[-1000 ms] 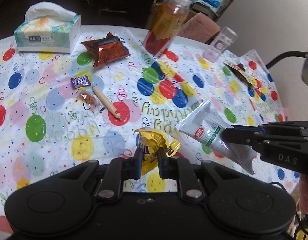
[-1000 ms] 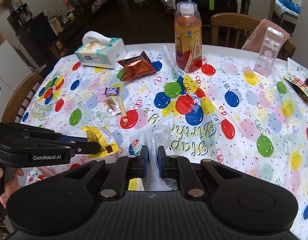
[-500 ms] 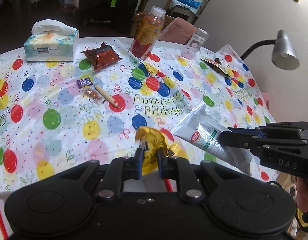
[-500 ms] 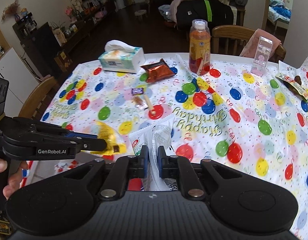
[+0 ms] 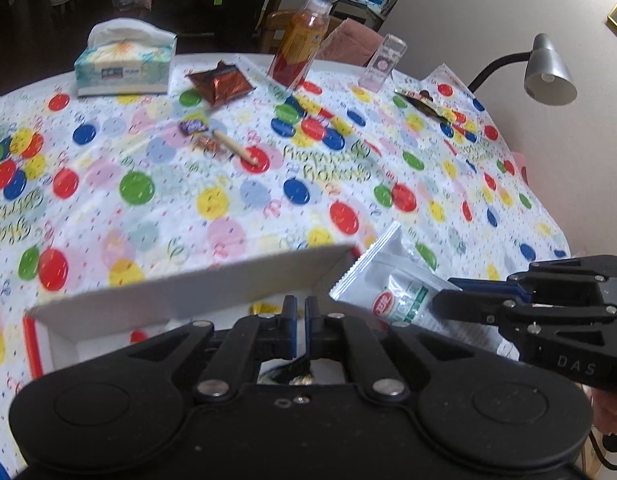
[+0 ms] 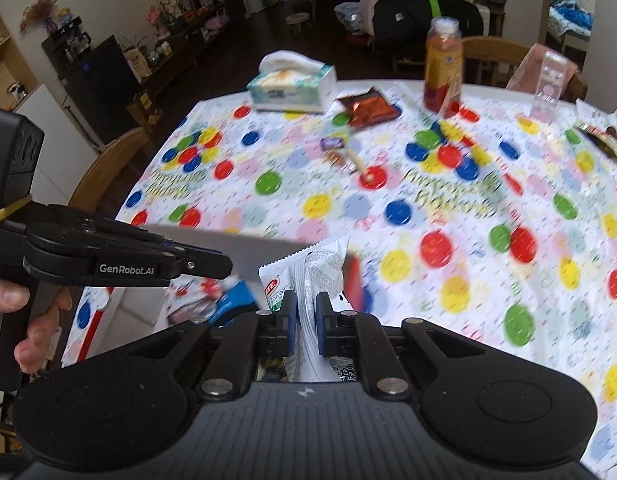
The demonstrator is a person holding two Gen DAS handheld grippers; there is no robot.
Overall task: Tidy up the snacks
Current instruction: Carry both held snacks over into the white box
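Now right gripper (image 6: 306, 312) pinched on soft, light, crinkly white snack bag (image 6: 308, 268) over box (image 5: 188, 292) at 6 o'clock; left gripper (image 5: 301, 312) nearly together, hold unclear; best grabbed by flat sealed edge.

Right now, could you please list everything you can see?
tissue box: 1, white-teal, far left
foil packet: 1, red-brown, beside tissue box
bottle: 1, orange, far edge
clear box: 1, transparent, right of bottle
purple candy: 1, purple, mid-table
brown candy: 1, brown, beside it
stick: 1, wooden, beside candies
wrapper: 1, dark, far right
lamp: 1, grey, far right
box: 1, white, near edge
pouch: 1, white, in right gripper
left gripper: 1, black, shut, over box
right gripper: 1, black, shut on pouch
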